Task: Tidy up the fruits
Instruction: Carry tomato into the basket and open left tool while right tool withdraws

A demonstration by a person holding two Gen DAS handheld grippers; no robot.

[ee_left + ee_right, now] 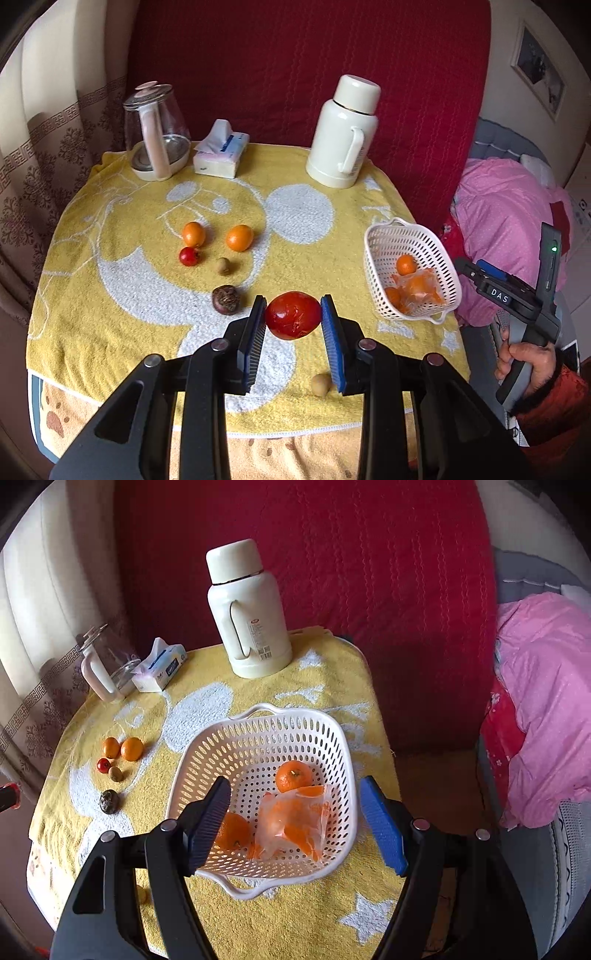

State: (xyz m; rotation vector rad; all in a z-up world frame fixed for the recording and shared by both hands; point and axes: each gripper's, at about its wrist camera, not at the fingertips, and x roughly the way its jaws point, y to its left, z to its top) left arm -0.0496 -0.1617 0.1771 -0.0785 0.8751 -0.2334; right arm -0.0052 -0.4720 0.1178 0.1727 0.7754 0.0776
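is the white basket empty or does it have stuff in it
Not empty. The white basket holds two loose oranges and a clear plastic bag of orange fruit; much of its floor is bare.

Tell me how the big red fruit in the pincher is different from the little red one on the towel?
The big red fruit is much larger and wrinkly; the little red fruit looks smooth. The big one is squeezed in the left gripper; the little one rests on the yellow towel beside an orange fruit. Both are red and outside the basket.

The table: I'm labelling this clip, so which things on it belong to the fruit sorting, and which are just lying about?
Job: red fruit in left gripper; white basket; loose oranges.
Lying about: thermos, tissue pack, glass kettle.
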